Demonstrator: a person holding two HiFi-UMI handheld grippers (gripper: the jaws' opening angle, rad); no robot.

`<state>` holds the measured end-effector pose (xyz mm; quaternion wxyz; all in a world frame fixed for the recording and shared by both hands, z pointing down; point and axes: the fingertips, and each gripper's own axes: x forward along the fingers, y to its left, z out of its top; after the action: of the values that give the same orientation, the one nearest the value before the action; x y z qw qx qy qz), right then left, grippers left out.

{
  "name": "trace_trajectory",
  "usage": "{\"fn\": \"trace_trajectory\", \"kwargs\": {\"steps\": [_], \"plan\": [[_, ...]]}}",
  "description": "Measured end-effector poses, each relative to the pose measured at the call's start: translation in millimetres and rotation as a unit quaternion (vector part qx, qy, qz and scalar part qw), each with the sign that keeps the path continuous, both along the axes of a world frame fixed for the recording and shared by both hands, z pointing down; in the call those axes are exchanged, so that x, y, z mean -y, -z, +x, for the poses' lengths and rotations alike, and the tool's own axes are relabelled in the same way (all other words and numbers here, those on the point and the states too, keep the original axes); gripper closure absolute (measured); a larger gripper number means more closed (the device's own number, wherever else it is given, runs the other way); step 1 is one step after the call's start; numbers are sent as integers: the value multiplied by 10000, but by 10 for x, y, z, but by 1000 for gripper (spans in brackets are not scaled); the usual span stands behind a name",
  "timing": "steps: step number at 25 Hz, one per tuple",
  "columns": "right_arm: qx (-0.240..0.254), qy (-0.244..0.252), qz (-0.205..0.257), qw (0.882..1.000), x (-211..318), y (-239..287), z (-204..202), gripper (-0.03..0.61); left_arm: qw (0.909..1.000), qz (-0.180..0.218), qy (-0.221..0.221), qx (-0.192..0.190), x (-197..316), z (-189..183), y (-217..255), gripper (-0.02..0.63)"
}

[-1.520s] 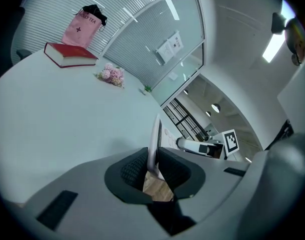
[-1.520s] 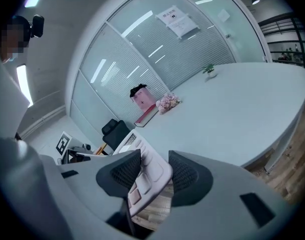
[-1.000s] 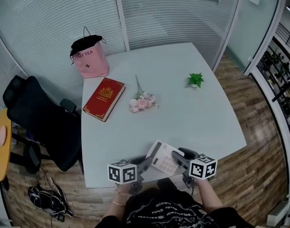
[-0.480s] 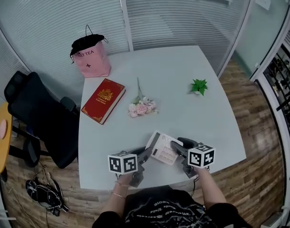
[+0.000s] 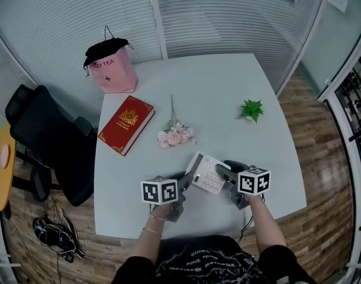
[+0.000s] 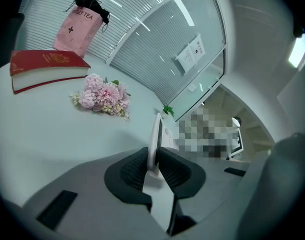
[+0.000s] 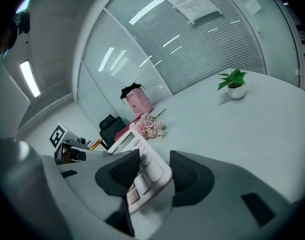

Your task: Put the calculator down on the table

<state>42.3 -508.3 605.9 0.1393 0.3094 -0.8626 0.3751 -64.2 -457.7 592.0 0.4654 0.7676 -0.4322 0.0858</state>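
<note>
Left hand-held gripper (image 5: 184,181) and right hand-held gripper (image 5: 223,172) clamp the calculator (image 5: 207,173) over the table (image 5: 228,99); next, lower flat, release.

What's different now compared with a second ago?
The left gripper and right gripper carried the calculator farther in over the table, away from its near edge. Both still grip it; nothing was let go. The red book, pink flowers, potted plant and pink bag stayed put.
</note>
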Motion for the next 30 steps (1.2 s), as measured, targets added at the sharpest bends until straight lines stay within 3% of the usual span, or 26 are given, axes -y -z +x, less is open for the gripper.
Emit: {"fn": "trace_trajectory", "kwargs": {"steps": [10, 20, 26, 30], "plan": [[-263, -65, -37, 9996, 576, -264, 271, 373, 9995, -253, 165, 73, 544, 266, -259, 537], [-711, 313, -95, 9969, 848, -479, 190, 371, 9971, -602, 460, 72, 742, 225, -548, 526], [-1102, 467, -69, 9928, 875, -600, 56, 364, 9952, -726, 576, 300, 743, 90, -629, 521], [-1472, 687, 195, 9865, 901, -629, 19, 374, 9953, -666, 454, 530, 772, 102, -596, 528]]}}
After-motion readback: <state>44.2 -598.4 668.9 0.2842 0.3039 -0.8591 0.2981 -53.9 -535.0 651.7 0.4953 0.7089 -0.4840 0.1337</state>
